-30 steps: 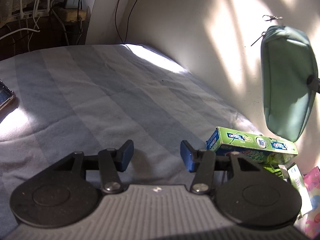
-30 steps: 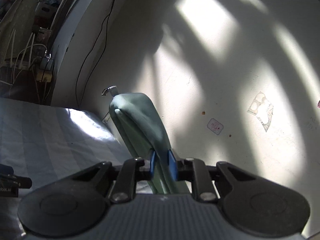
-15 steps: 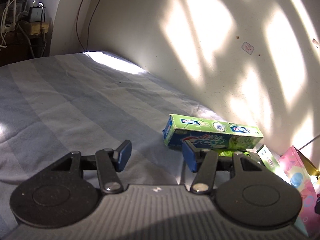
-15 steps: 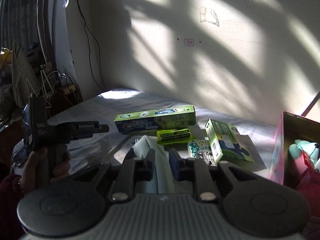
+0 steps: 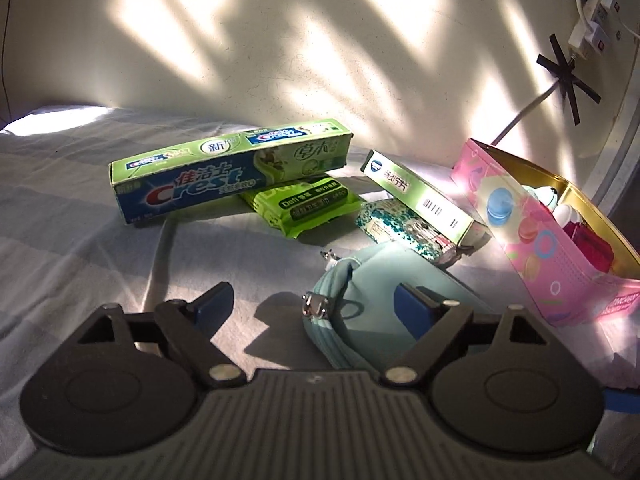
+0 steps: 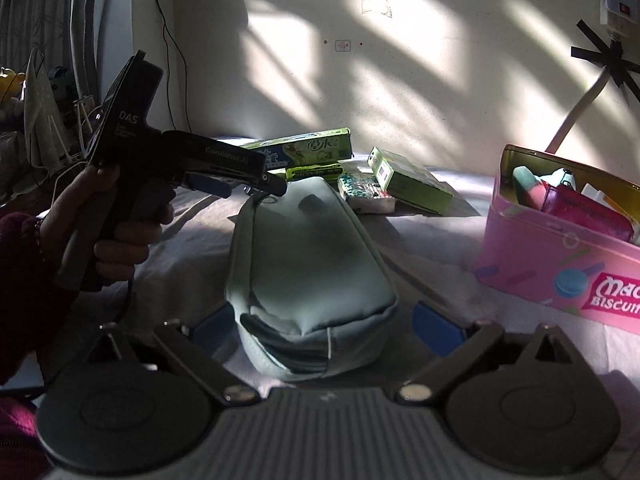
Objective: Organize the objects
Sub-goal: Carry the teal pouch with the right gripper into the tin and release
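A teal zip pouch (image 6: 308, 256) lies on the striped bed sheet (image 5: 80, 216). My right gripper (image 6: 324, 326) is open, its blue pads either side of the pouch's near end, not gripping it. My left gripper (image 5: 314, 302) is open at the pouch's (image 5: 376, 280) far end, by the zipper pull (image 5: 314, 306); it also shows in the right wrist view (image 6: 240, 184). Behind lie a green Crest toothpaste box (image 5: 228, 168), a green wipes pack (image 5: 308, 204), a small green medicine box (image 5: 420, 196) and a patterned packet (image 5: 400, 228).
A pink biscuit tin (image 6: 560, 264) with several items inside stands open on the right, also in the left wrist view (image 5: 532, 236). The wall (image 5: 320, 40) runs right behind the objects. A power strip and taped cable (image 5: 580, 40) hang on the wall.
My right gripper has lowered the pouch onto the bed and opened. My left gripper has swung right toward the objects and spread wider around the pouch's far end.
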Demonstrator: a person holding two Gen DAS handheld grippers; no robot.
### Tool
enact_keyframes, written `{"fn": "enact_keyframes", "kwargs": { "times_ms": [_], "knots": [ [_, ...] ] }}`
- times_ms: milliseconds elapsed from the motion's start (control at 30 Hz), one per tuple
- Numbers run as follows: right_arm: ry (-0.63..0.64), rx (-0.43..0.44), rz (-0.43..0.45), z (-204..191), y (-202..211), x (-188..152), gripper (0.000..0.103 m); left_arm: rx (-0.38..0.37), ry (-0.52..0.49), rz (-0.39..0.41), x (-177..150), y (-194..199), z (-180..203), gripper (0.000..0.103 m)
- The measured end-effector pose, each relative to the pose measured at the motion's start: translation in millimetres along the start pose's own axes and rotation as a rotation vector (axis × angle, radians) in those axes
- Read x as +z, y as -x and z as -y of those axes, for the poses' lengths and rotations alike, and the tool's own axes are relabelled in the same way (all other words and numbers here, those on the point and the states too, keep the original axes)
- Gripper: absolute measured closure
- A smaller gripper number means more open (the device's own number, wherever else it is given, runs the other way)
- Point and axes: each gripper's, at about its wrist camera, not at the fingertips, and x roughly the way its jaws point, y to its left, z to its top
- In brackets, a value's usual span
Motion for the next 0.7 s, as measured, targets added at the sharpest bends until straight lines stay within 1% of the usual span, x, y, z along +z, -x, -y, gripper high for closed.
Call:
{"fn": "enact_keyframes", "kwargs": {
  "times_ms": [33,67,100,133,167,200,233,267,333,367,400,433,467,533,600,700],
  "knots": [
    [0.001,0.007,-0.029,0.2,-7.3,-1.3,0.003,-0.007,0.003,-0.051,-1.8,-8.9,3.9,0.020],
    [-0.006,0.006,-0.059,1.1,-15.6,-1.2,0.007,0.014,-0.020,-0.024,-4.9,-7.8,10.2,0.022],
    [-0.014,0.010,-0.078,2.5,-23.7,-1.1,0.009,0.001,-0.036,-0.025,-6.3,-8.3,14.0,0.037],
    [-0.018,0.028,-0.072,2.8,-28.0,-0.6,0.011,-0.015,-0.038,-0.019,-8.1,-5.4,18.3,0.046],
    [-0.011,0.030,-0.062,1.5,-29.2,-0.1,0.013,0.012,-0.049,-0.013,-8.5,-3.9,21.7,0.047],
    [-0.003,0.027,-0.058,0.2,-29.7,1.1,0.014,0.030,-0.053,-0.003,-8.7,-2.1,23.2,0.053],
    [0.011,0.022,-0.034,-1.2,-27.2,1.5,0.018,0.056,-0.043,0.016,-7.3,3.3,23.8,0.062],
    [0.019,0.024,-0.004,-1.6,-22.3,0.9,0.019,0.057,-0.024,0.024,-5.6,7.8,22.6,0.064],
    [0.025,0.024,0.068,0.9,-7.9,1.9,0.020,0.018,0.017,0.064,3.9,23.0,23.6,0.067],
    [0.033,0.012,0.109,2.5,-0.1,2.8,0.020,-0.001,0.017,0.085,9.3,28.7,28.2,0.067],
    [0.043,-0.005,0.148,4.5,7.1,4.3,0.020,-0.017,0.010,0.105,14.7,33.2,34.6,0.067],
    [0.053,-0.027,0.183,7.8,13.1,6.5,0.020,-0.040,-0.012,0.134,22.8,37.5,48.8,0.068],
    [0.066,-0.064,0.214,12.8,19.2,9.4,0.020,-0.067,-0.036,0.149,29.5,39.1,62.2,0.069],
    [0.070,-0.133,0.256,25.5,27.2,14.3,0.020,-0.097,-0.089,0.170,42.1,35.3,92.8,0.069],
    [0.035,-0.164,0.285,45.0,34.4,16.8,0.020,-0.112,-0.140,0.191,54.3,25.0,123.2,0.069],
    [-0.025,-0.245,0.327,79.7,48.1,18.0,0.020,-0.168,-0.198,0.177,70.8,-0.9,170.3,0.069]
  ]
}}
